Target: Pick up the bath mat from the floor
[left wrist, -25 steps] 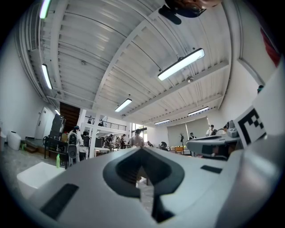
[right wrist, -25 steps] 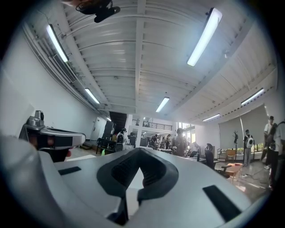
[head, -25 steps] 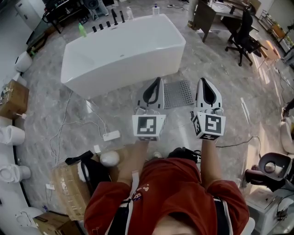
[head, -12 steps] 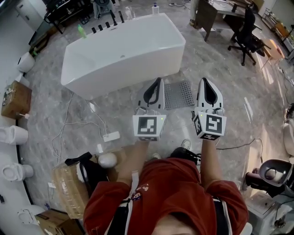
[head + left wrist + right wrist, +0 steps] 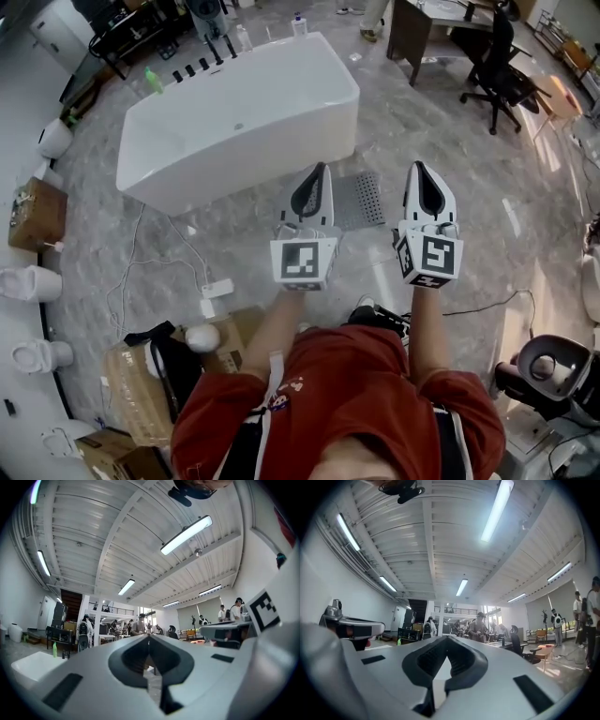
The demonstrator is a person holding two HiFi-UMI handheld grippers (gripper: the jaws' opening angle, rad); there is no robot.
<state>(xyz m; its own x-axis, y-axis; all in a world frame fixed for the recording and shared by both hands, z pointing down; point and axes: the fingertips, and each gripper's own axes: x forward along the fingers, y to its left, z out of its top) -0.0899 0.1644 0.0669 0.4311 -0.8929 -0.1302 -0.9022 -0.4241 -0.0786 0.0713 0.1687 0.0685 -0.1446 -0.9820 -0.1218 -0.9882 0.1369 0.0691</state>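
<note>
Grey marbled floor (image 5: pixel 441 131) runs across the room. A white freestanding bathtub (image 5: pixel 239 117) stands on it, bottles lined along its far rim. Beyond are a dark desk (image 5: pixel 427 28) and a black office chair (image 5: pixel 502 70). White toilets (image 5: pixel 26 281) and a cardboard box (image 5: pixel 37 214) line the floor's left edge, near a white power strip (image 5: pixel 217 288). The white beamed ceiling (image 5: pixel 440 536) carries long tube lights (image 5: pixel 186 535); a railed mezzanine (image 5: pixel 457 611) crosses the far wall.
</note>
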